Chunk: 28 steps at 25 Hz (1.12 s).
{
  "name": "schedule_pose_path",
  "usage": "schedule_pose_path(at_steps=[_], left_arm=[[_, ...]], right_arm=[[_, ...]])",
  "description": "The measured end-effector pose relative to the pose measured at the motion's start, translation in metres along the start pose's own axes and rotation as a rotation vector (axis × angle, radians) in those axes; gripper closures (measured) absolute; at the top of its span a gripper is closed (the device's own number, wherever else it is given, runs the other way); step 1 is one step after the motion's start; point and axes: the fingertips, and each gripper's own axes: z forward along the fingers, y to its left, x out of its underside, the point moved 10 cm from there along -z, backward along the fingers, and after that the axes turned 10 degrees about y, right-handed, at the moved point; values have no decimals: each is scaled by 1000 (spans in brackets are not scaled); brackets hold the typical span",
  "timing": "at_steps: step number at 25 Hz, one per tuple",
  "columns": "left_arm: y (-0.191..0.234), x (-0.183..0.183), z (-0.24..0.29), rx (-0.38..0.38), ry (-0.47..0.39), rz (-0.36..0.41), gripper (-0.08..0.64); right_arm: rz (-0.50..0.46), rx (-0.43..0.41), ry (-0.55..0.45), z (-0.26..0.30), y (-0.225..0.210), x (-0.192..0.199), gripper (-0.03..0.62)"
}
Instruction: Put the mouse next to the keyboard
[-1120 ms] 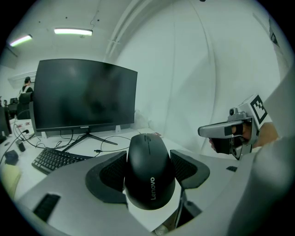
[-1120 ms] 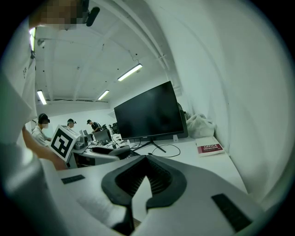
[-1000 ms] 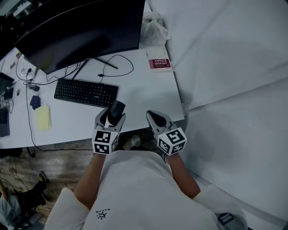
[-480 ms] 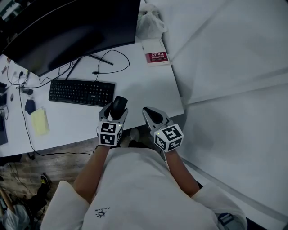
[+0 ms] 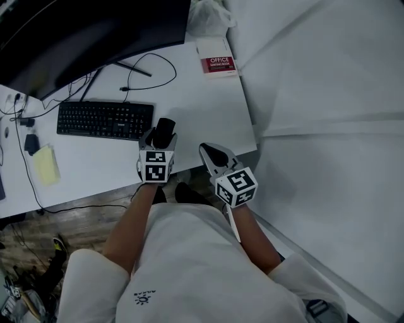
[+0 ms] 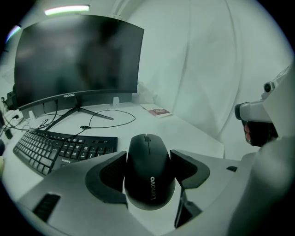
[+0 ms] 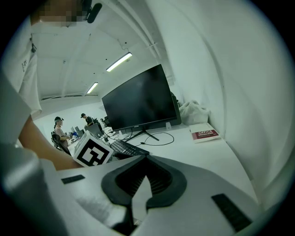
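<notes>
A black Lenovo mouse [image 6: 148, 168] sits clamped between the jaws of my left gripper [image 6: 148, 173]. In the head view the same mouse [image 5: 163, 129] pokes out ahead of the left gripper [image 5: 160, 137], over the white desk [image 5: 202, 117] just right of the black keyboard [image 5: 105, 120]. From the left gripper view the keyboard [image 6: 60, 147] lies ahead and to the left. My right gripper [image 5: 211, 154] hovers at the desk's front edge, jaws together and empty; its tips [image 7: 146, 177] meet in the right gripper view.
A large dark monitor [image 5: 88, 31] stands behind the keyboard, its cable [image 5: 148, 79] looping across the desk. A red-and-white book [image 5: 216, 63] and a white plastic bag [image 5: 208, 14] lie at the far right corner. Yellow sticky notes [image 5: 45, 165] sit left. White sheeting hangs right of the desk.
My left gripper has carried the mouse forward over the desk, closer to the keyboard's right end. The right gripper has barely shifted.
</notes>
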Motion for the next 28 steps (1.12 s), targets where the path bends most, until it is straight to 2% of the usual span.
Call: schedule_pose_path(at_steps=[8,13,28], left_arm=[[-2,-4,26,-51,21,-36,258],[-3,-3,40,-76,38,-16,258],[-7,2,65,-143,81,-29,256]], right_arm=[[7,-17,21,6,-15,6,574],[13,-22,37,8,-24,8,574],[31,-17,49,4,-48,18,574]])
